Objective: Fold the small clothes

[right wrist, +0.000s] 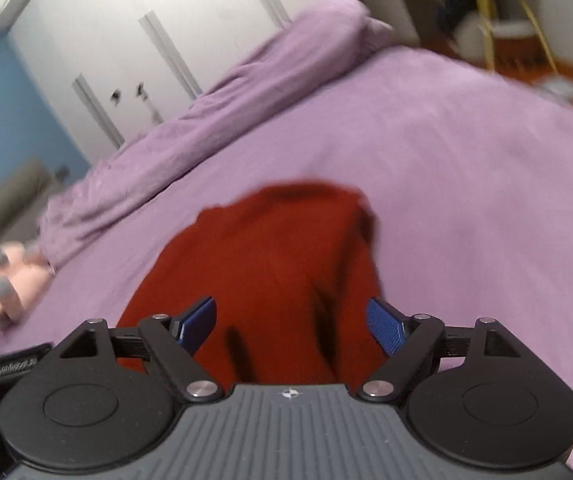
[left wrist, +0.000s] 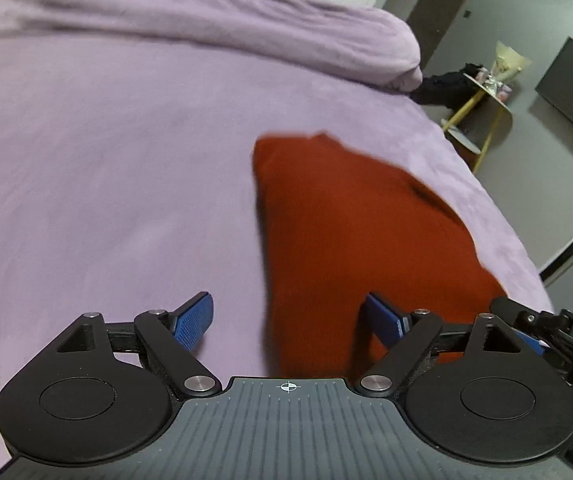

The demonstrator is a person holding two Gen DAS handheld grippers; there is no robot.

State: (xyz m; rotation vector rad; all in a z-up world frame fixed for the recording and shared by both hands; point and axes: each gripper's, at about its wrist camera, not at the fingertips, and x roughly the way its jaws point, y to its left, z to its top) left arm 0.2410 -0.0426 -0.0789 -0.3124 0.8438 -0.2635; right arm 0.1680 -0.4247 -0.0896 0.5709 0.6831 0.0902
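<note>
A small red garment (left wrist: 346, 232) lies on the purple bed sheet (left wrist: 106, 184), bunched into a long, roughly folded shape. My left gripper (left wrist: 288, 320) is open above its near end, the left edge of the cloth running between the blue fingers, nothing held. In the right wrist view the same red garment (right wrist: 270, 272) fills the middle, with dark creases near me. My right gripper (right wrist: 292, 326) is open just over its near part, both fingers spread above the cloth, empty. The right gripper's body shows at the left view's right edge (left wrist: 558, 328).
A rolled purple duvet (left wrist: 206, 24) lies along the far side of the bed. A yellow-legged side table (left wrist: 482, 112) stands beyond the bed's right edge. A pink plush toy (right wrist: 6, 280) sits at the bed's left side. White wardrobe doors (right wrist: 158, 40) stand behind.
</note>
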